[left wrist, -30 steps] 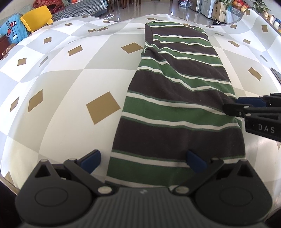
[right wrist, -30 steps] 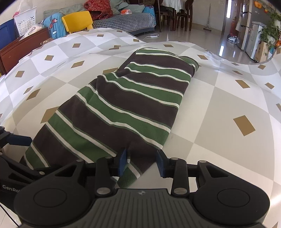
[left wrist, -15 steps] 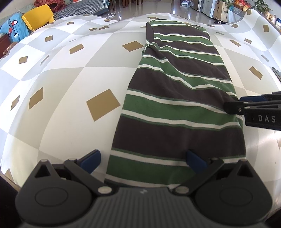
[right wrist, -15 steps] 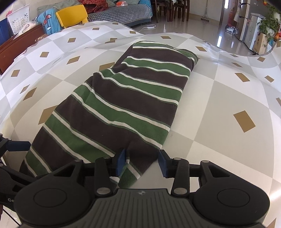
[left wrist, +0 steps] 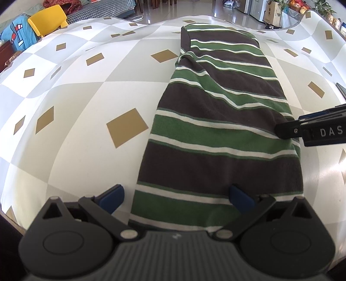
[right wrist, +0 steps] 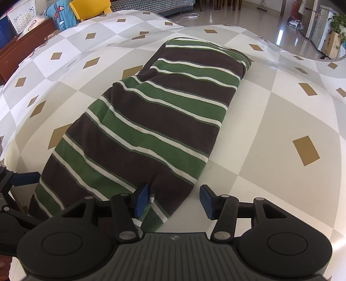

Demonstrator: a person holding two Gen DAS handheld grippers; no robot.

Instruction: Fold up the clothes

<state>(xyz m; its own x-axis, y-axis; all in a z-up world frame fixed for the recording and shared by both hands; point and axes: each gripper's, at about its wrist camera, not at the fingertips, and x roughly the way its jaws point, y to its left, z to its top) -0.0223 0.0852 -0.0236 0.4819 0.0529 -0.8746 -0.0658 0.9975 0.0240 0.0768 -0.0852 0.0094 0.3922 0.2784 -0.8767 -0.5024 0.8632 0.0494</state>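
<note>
I have the striped garment (left wrist: 218,121) lying flat on the worktop (left wrist: 82,121), folded into a long narrow band of green, dark brown and thin white stripes that runs from my near edge toward the far side. The worktop is covered with a cloth of white and grey checks dotted with tan diamonds.

My left gripper (left wrist: 176,197) has its jaws spread wide. The near left corner of the garment lies between them, but neither blue pad presses on the fabric: the left pad sits over bare cloth just beside the garment's left edge, and the right pad sits over its near end.

My right gripper (right wrist: 174,200) is at the garment's near right corner. Its jaws are opening. The left pad is touching the fabric at a small pucker, while the right pad stands apart from the garment over bare worktop, so nothing is clamped there.

In the left wrist view the right gripper comes in from the right edge, at the garment's right side. Far off, a yellow chair (left wrist: 48,19) stands beyond the worktop.
</note>
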